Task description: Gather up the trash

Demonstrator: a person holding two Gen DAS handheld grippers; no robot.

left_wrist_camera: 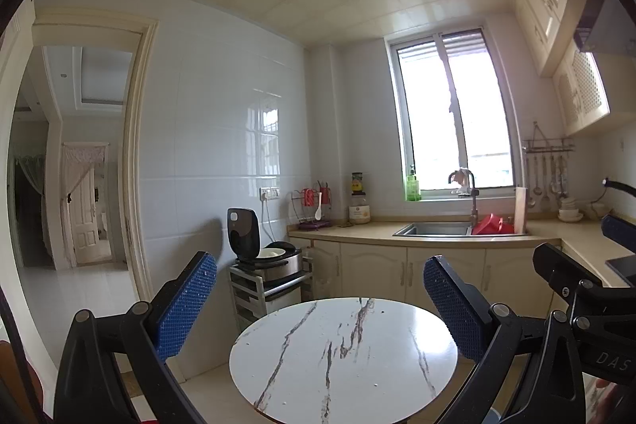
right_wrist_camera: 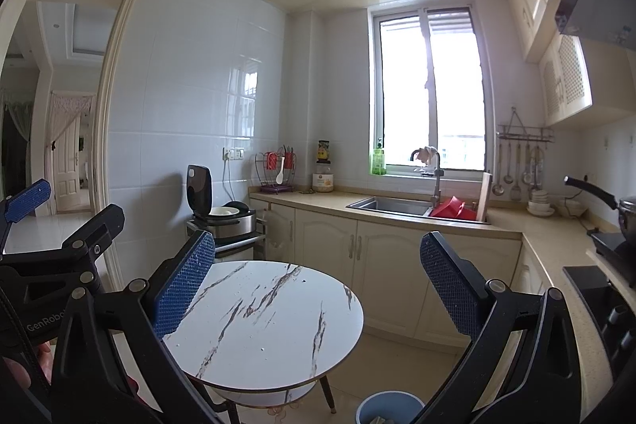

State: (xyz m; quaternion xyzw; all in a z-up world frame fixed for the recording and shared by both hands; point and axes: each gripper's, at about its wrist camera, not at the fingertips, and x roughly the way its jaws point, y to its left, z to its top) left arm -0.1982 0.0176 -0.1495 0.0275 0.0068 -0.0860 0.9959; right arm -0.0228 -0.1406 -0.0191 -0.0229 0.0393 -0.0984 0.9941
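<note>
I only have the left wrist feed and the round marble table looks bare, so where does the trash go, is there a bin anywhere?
Observer: Yes. A blue bin stands on the floor beside the round table, on the cabinet side.
Operator: Anything in it?
Observer: Something pale lies inside; too little shows to name it.
Operator: Does the table have anything under the top?
Observer: A lower shelf shows beneath the top.
</note>
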